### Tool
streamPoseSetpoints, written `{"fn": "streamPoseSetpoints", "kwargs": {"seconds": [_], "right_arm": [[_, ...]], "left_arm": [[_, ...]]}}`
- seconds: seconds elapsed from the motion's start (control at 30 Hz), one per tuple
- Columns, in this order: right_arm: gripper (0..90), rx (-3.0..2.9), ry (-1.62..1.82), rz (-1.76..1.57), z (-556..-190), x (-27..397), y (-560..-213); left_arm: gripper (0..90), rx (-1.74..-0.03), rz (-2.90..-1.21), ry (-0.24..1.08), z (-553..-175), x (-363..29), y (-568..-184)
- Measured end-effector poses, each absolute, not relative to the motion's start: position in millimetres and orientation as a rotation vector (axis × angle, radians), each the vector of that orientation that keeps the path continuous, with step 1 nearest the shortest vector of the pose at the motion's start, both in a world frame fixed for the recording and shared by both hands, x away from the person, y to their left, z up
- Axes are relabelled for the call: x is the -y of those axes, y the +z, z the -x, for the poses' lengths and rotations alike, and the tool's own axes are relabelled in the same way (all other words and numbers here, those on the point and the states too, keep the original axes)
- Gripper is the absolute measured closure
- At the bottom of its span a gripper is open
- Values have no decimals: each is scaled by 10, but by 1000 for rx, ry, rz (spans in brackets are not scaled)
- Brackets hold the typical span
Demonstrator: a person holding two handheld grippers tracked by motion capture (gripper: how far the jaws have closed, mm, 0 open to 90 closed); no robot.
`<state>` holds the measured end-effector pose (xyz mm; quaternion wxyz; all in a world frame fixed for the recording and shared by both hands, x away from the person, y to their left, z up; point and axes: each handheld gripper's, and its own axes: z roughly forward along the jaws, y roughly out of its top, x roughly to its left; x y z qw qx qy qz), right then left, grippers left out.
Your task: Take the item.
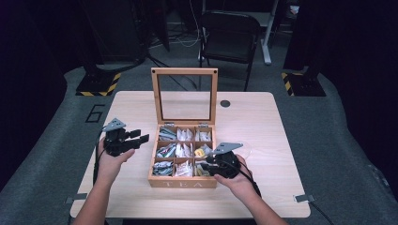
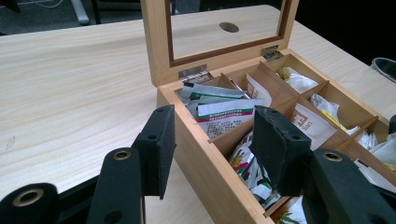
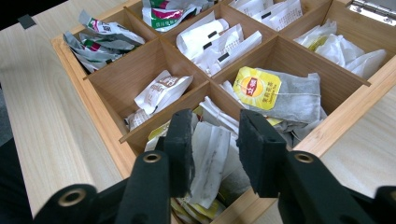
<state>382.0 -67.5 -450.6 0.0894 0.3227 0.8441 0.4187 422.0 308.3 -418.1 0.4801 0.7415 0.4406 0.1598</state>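
The wooden tea box (image 1: 182, 182) sits mid-worktop (image 1: 263, 122), its glass lid (image 1: 184, 96) upright at the far side. The right gripper (image 3: 212, 140), jaws apart, straddles a white tea bag (image 3: 208, 161) (near-right compartment). The left gripper (image 1: 141, 136) hovers open, empty, left of the box.
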Motion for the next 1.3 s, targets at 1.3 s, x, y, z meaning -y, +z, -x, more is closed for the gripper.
{"fn": "streamPoseSetpoints", "kwargs": {"seconds": [1.3], "right_arm": [[872,-2468,1386,-913,-3807,783,-4185]], "left_arm": [[479,-1108,-1791,416,-4070,-3205,-4304]]}}
